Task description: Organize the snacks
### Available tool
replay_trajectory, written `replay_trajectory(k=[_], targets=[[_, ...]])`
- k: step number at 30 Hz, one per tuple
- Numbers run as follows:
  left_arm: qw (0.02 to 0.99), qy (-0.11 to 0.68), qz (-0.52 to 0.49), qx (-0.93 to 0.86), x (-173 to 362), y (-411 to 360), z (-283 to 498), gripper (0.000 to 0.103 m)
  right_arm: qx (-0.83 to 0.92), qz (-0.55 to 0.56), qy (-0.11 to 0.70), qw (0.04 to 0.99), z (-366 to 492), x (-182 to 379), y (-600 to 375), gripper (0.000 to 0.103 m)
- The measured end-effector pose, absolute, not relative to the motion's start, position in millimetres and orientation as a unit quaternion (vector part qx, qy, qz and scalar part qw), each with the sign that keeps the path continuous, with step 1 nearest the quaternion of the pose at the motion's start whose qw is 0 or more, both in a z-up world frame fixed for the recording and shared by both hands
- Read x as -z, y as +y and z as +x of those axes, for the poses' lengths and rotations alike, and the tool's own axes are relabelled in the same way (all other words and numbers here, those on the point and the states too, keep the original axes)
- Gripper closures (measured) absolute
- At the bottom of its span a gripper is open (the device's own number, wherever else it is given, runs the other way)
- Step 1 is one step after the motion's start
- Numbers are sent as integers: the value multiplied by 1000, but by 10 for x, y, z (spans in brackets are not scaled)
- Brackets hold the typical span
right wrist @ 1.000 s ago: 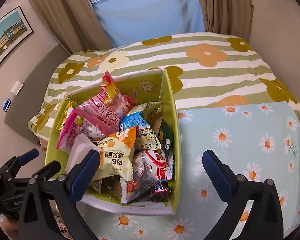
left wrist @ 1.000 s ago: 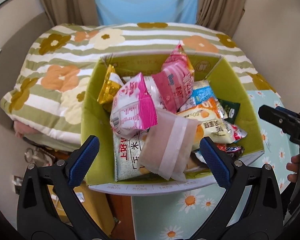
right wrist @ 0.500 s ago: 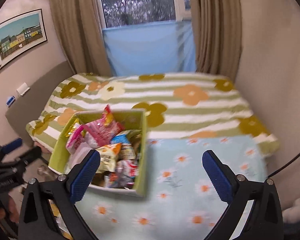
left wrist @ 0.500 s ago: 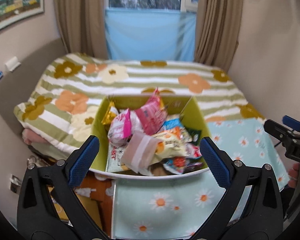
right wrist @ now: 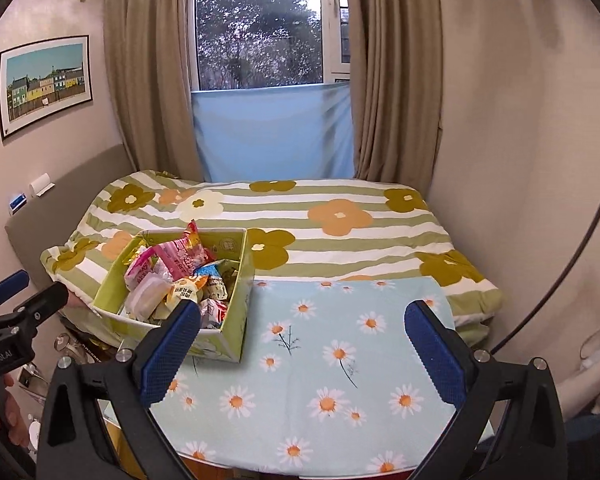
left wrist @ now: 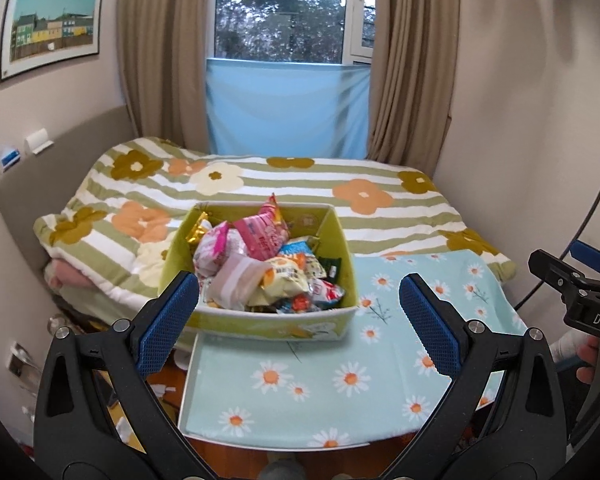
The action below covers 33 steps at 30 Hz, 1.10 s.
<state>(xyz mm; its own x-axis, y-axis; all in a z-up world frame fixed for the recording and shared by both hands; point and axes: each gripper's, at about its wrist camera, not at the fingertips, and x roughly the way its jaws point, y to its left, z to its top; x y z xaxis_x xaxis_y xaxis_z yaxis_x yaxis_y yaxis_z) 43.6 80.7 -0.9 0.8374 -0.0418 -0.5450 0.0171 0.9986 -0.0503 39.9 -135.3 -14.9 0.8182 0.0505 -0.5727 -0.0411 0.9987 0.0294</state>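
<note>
- I see the snack packets piled in the green box, which sits at the far left corner of the table, on its daisy-print cloth and against the bed.
- A pink packet stands highest in the pile; a pale pouch lies toward the near side.
- My left tool hangs above the table's near edge, released, its blue pads wide apart with nothing between them.
- My right tool is likewise released and empty, over the bare cloth to the right of the box.
- Beyond lie the flowered quilt, curtains and window.
</note>
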Motion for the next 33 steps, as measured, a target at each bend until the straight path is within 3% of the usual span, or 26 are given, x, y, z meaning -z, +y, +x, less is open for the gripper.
replay_trajectory(k=[33], targets=[[966, 257, -4, 22, -107, 482, 202, 3, -2, 22, 277, 961, 111, 83, -1576, 1]])
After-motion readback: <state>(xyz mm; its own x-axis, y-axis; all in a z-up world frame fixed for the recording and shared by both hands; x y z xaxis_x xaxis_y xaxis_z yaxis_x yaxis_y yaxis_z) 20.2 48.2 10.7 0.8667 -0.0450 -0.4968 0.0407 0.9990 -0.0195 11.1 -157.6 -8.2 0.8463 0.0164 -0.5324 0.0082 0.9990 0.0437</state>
